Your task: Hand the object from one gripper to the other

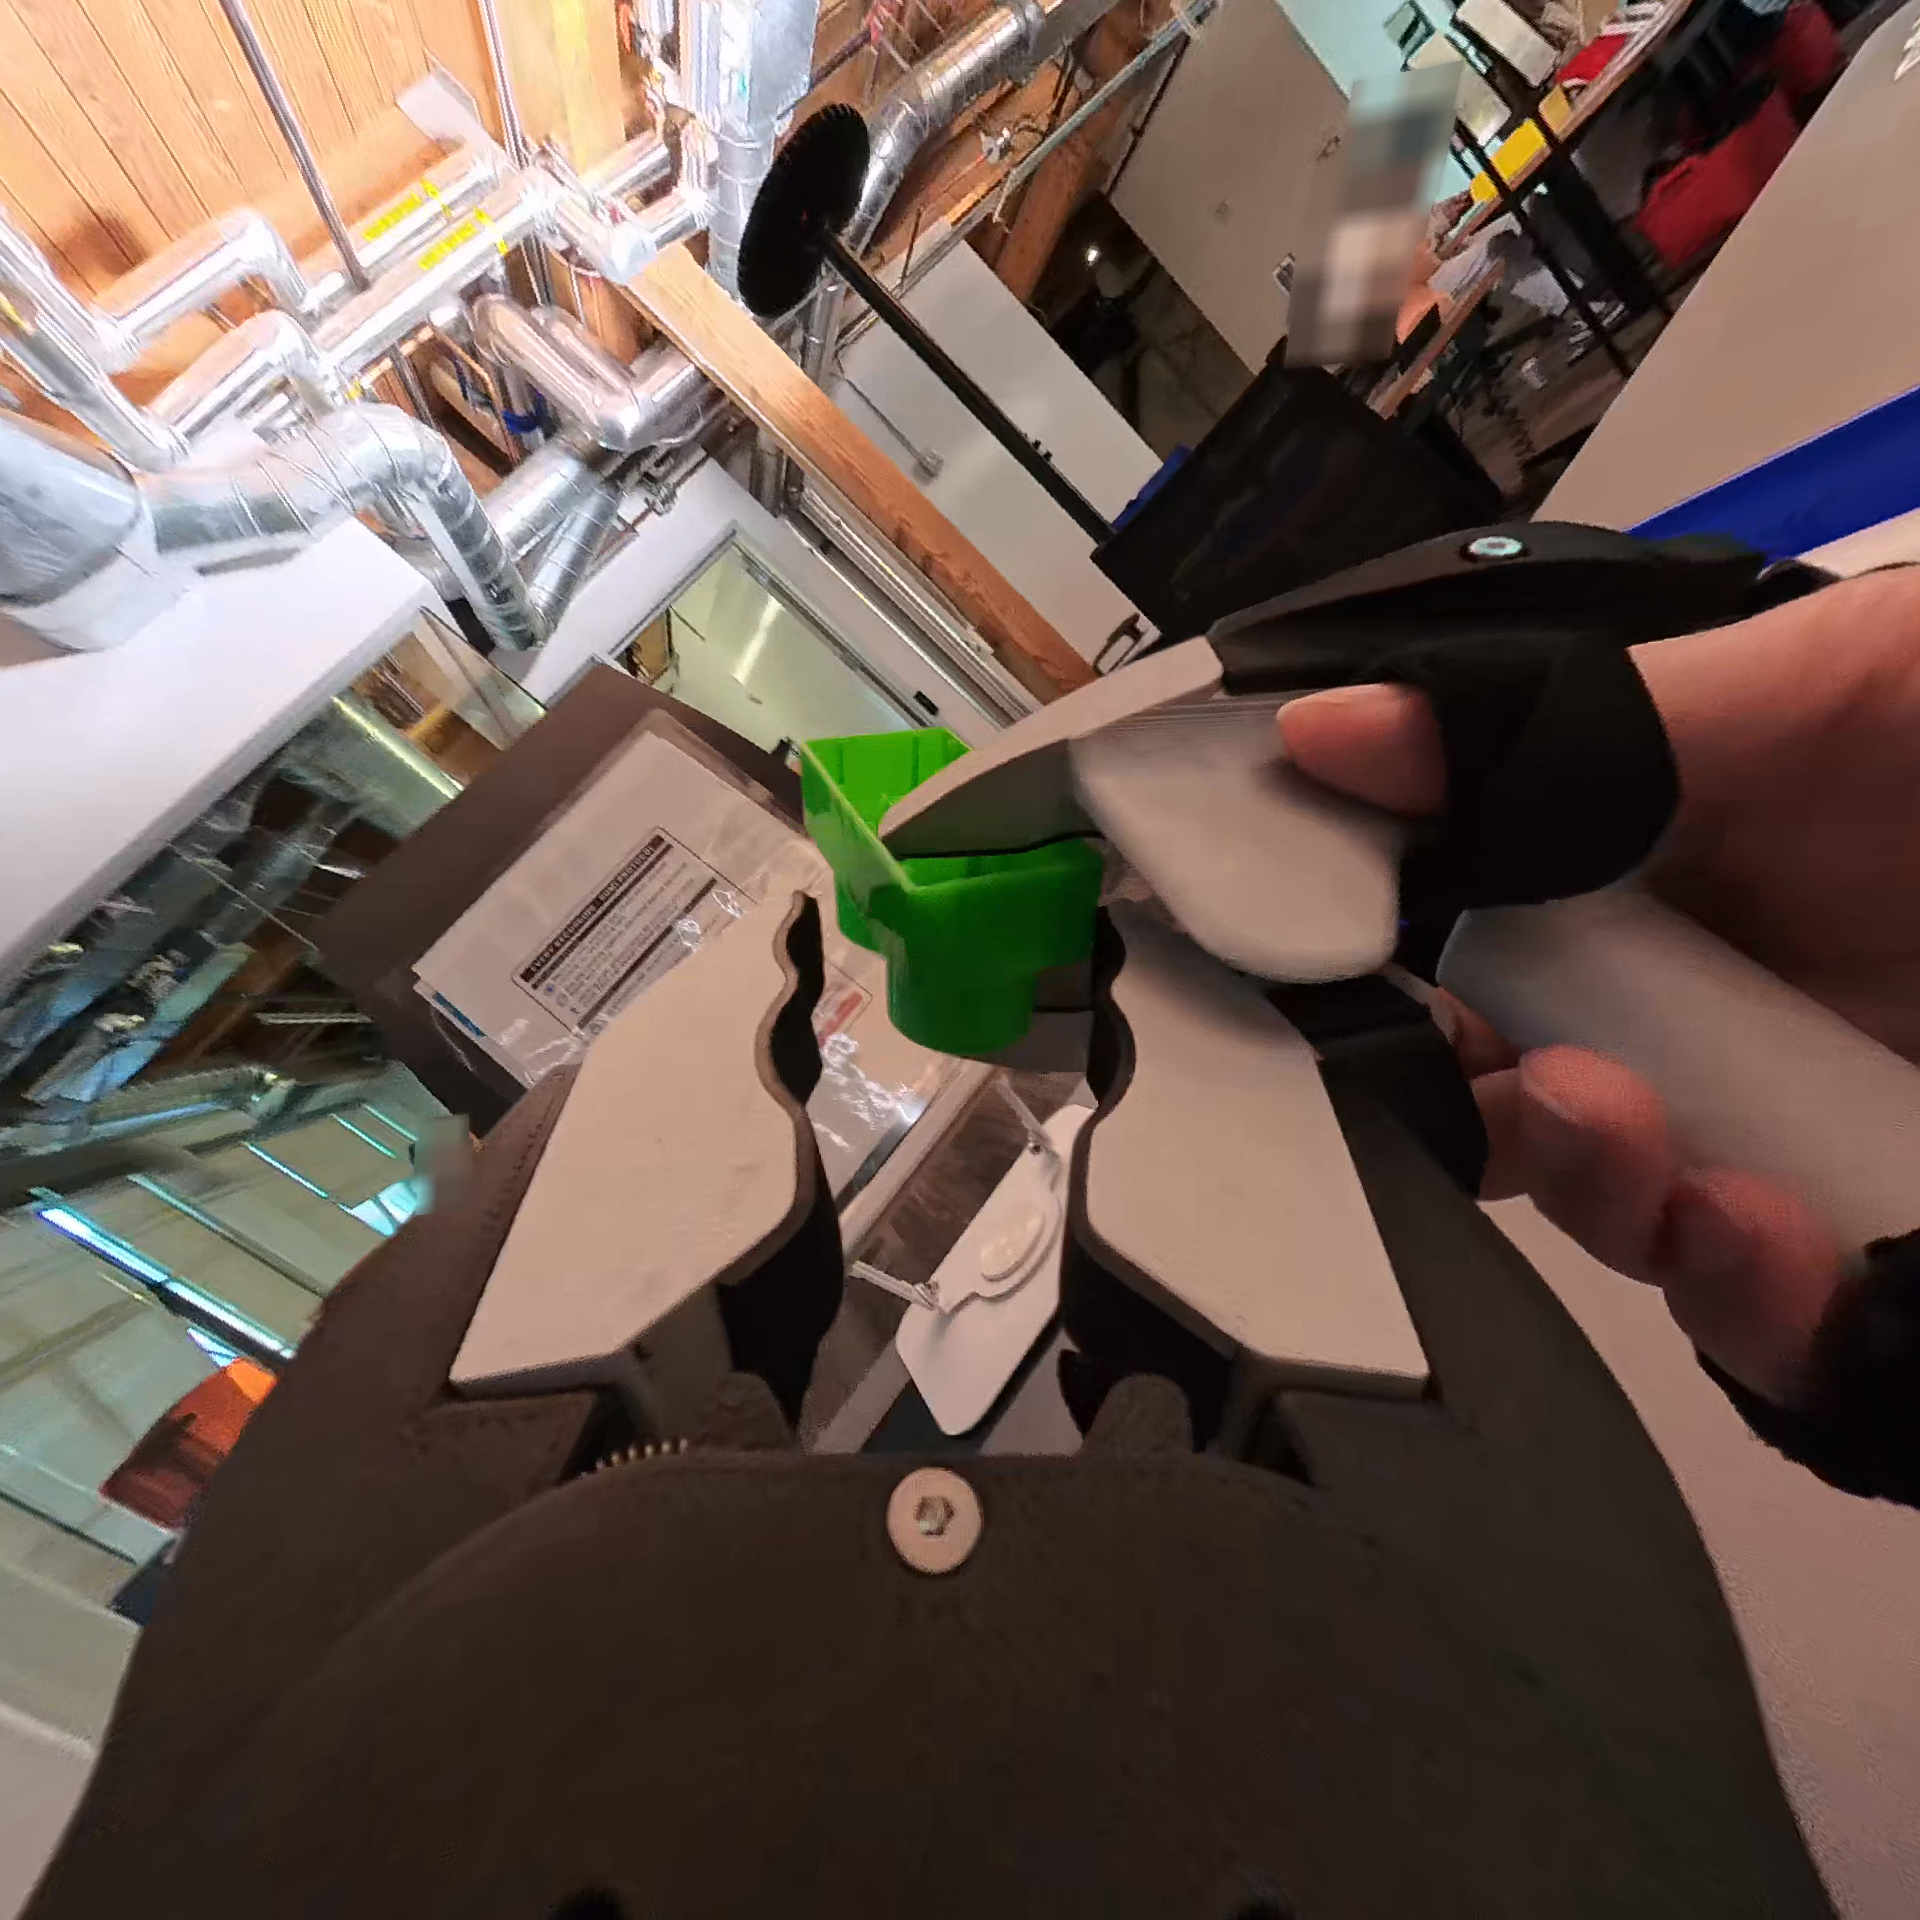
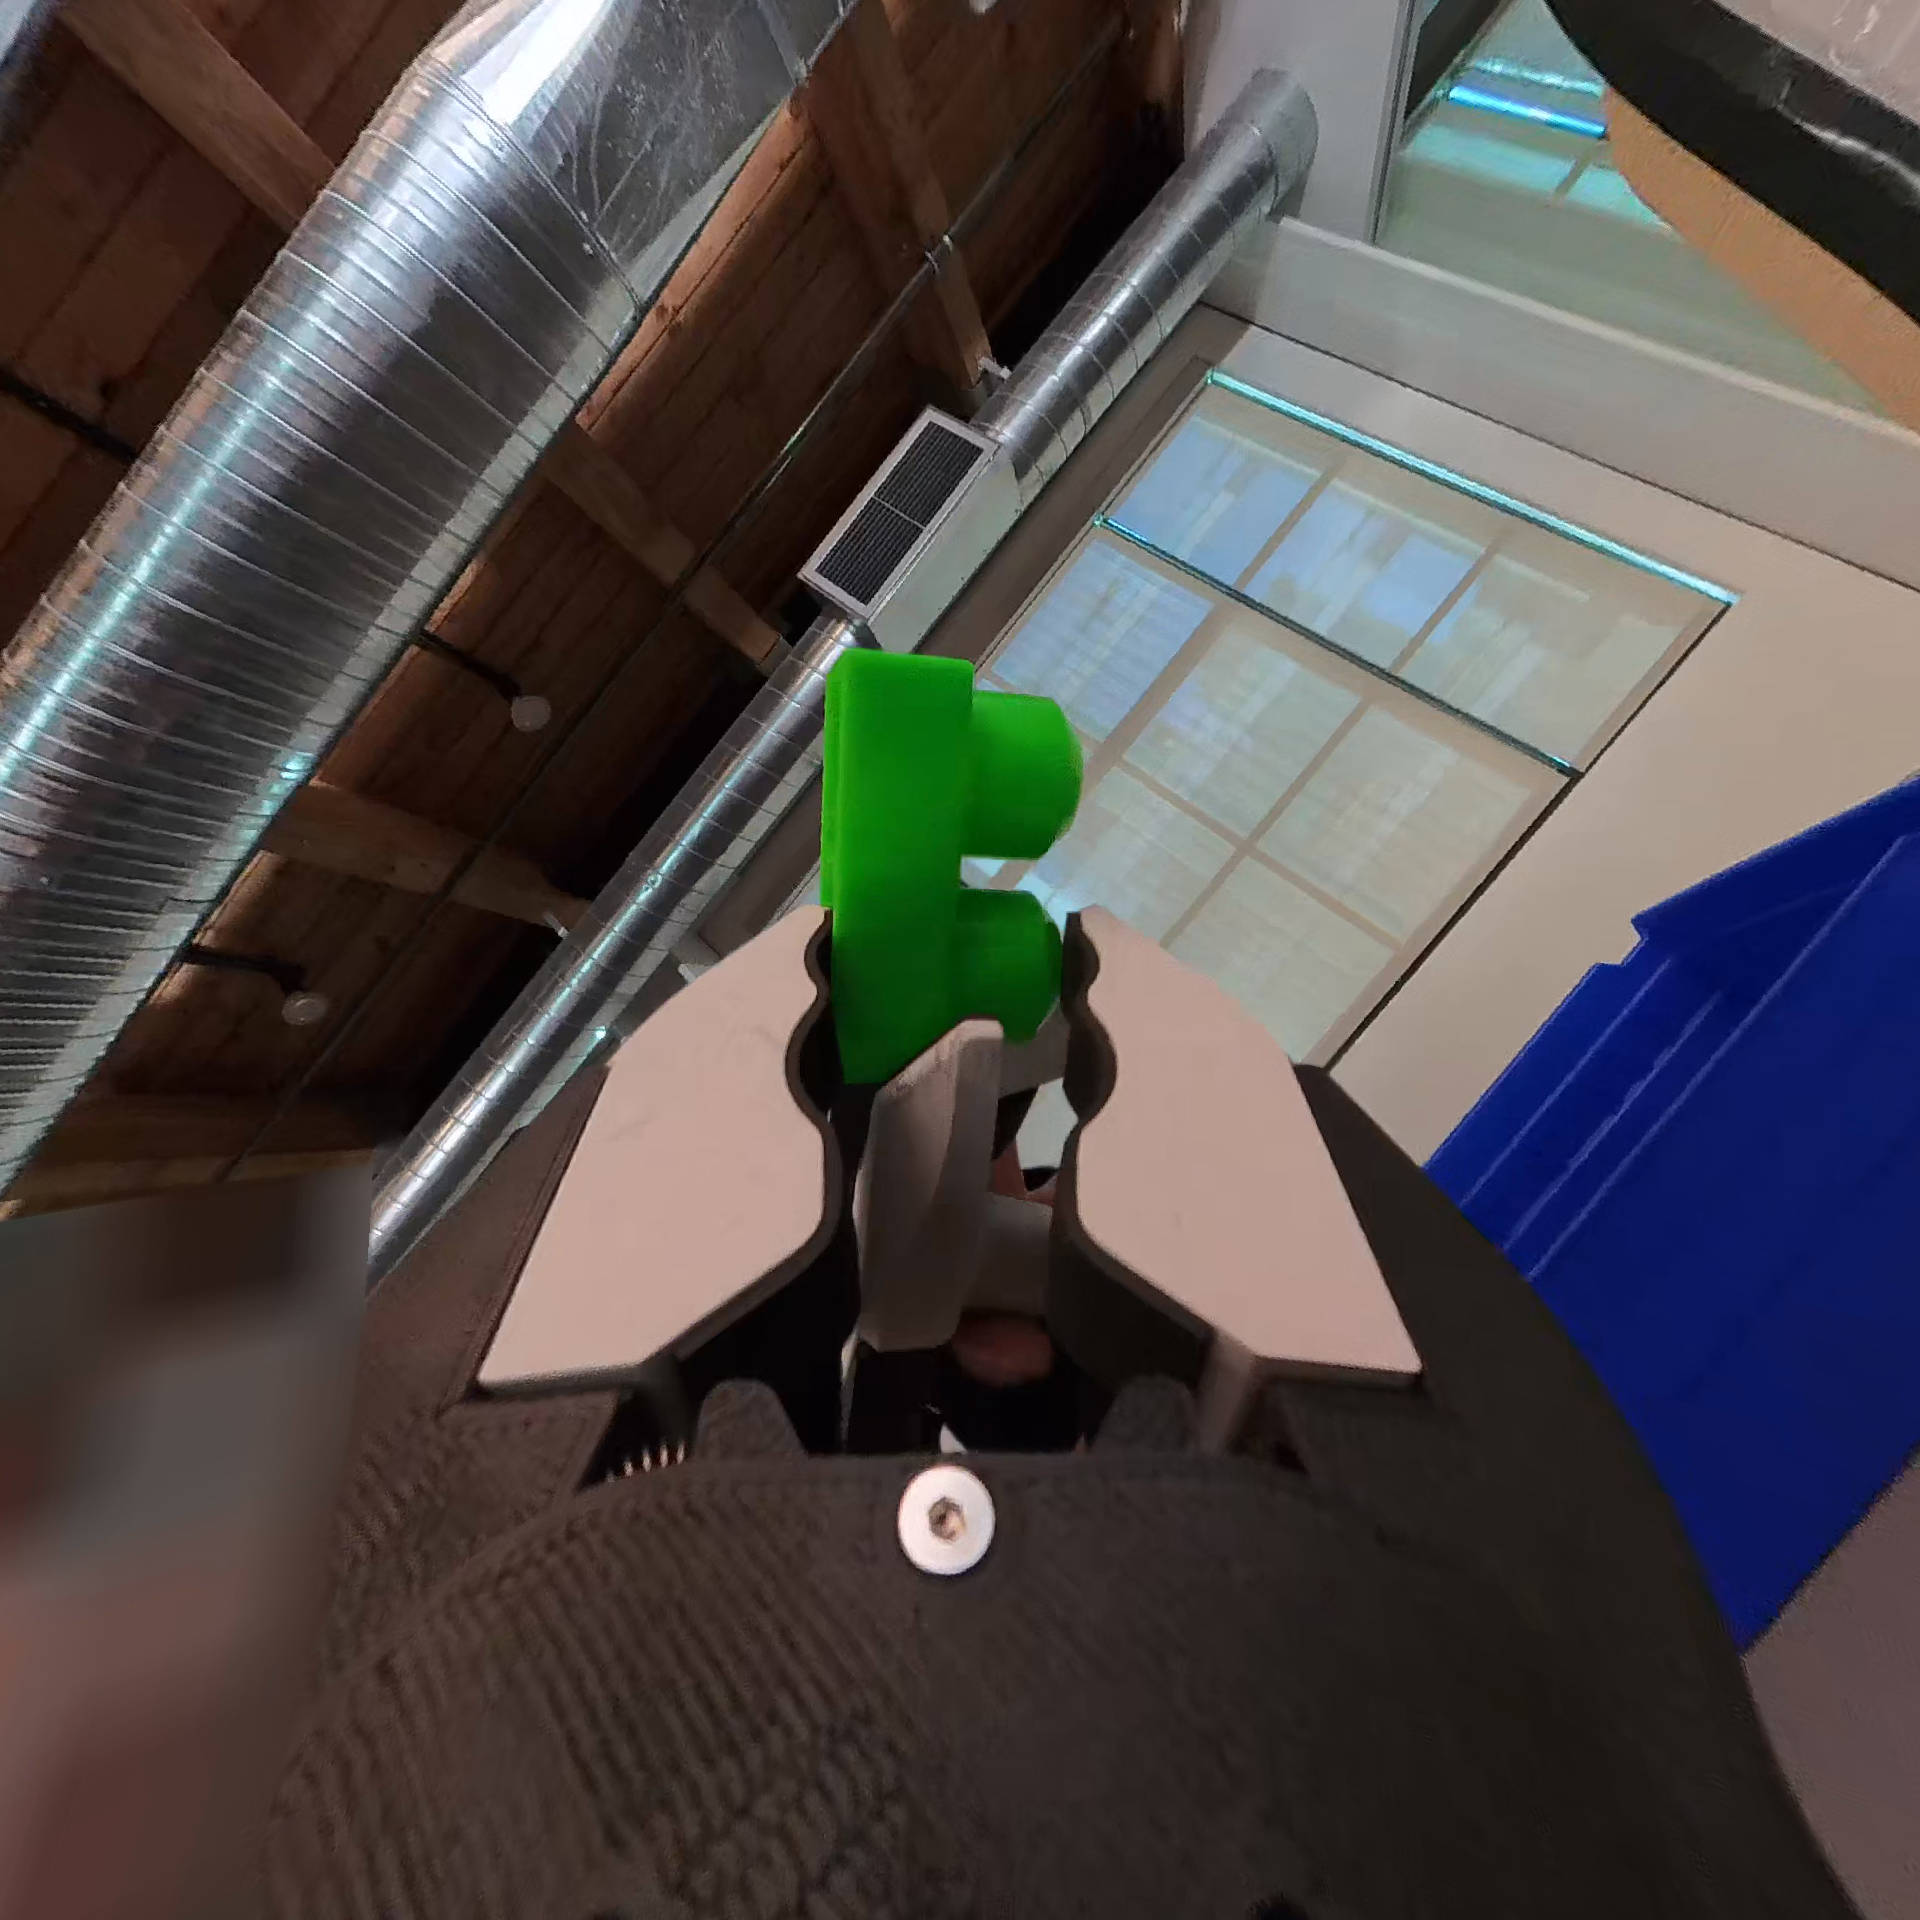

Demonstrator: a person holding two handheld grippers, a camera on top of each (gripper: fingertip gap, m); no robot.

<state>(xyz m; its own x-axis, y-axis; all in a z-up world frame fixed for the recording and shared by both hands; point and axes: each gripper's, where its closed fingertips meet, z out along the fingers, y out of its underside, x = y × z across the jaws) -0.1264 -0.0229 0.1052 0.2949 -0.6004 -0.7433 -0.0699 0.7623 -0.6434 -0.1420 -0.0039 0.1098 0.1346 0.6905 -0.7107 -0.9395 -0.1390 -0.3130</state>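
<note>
The right gripper [image 2: 945, 966] has its fingers closed on the green block [image 2: 925, 862], held aloft. The left gripper [image 1: 956, 935] stands open, its fingers spread beside the block [image 1: 966, 935]. Silver ducts [image 2: 312, 468] run overhead.

There is a white label [image 1: 613, 925] with a black heading bar and small printed lines. It stands on a clear plastic sleeve [image 1: 665, 894], just left of the green block [image 1: 966, 935]. Yellow printed tags [image 1: 436, 223] sit on the silver pipes [image 1: 312, 343], well above the block.
</note>
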